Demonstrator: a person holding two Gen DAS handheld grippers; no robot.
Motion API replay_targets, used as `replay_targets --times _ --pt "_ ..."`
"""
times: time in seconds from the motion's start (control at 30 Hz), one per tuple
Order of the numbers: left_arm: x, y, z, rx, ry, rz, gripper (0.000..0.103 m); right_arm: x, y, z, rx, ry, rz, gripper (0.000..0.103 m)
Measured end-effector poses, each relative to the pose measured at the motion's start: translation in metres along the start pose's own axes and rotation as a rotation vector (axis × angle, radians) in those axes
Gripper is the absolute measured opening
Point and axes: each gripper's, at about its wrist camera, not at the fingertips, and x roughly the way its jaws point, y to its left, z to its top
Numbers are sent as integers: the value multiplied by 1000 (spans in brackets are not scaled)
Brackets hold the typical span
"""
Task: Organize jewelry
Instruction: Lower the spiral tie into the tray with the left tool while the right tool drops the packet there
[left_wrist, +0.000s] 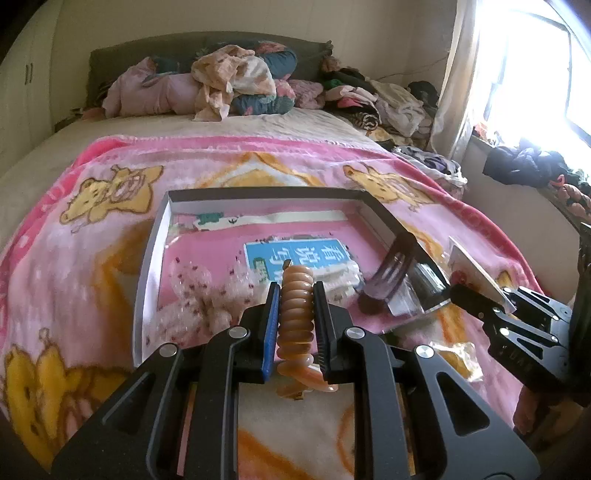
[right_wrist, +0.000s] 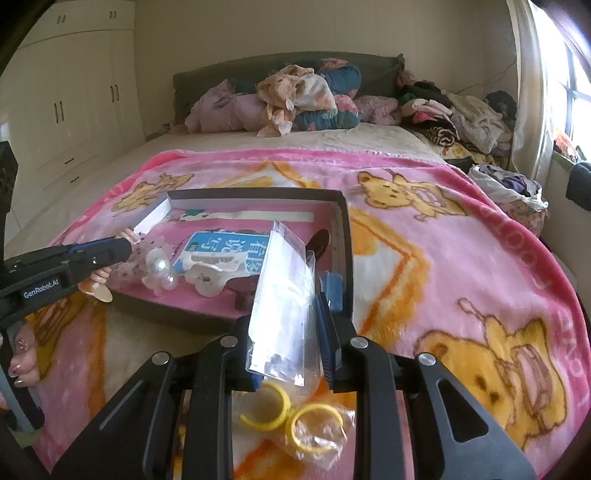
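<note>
Two grippers work over a pink blanket (right_wrist: 424, 236) on the bed: the left gripper (left_wrist: 295, 325) is clamped on an amber spiral hair tie (left_wrist: 295, 314) at the shallow box's (left_wrist: 147, 258) near edge, the right gripper (right_wrist: 291, 332) on a clear packet (right_wrist: 284, 295) by its right wall, yellow rings (right_wrist: 295, 417) bagged beneath.

We see our right tool (right_wrist: 291, 332) clamped on a clear plastic packet (right_wrist: 282, 299) above two yellow rings (right_wrist: 291, 419) on the pink blanket (right_wrist: 461, 258), while our left tool (right_wrist: 125, 247) reaches over the shallow box (right_wrist: 343, 236).
</note>
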Motion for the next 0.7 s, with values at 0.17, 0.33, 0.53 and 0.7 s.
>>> replay_targets --times 0.17,0.33,0.53,0.7 --pt "8 3 9 0 -4 9 11 14 0 8 0 10 1 23" --pt "16 7 16 -3 -9 13 11 25 3 17 -11 15 9 23" --pt "23 15 24 -10 -15 30 11 37 8 25 -36 29 21 23" --pt "33 26 32 -24 -10 55 11 52 16 32 -53 59 42 23"
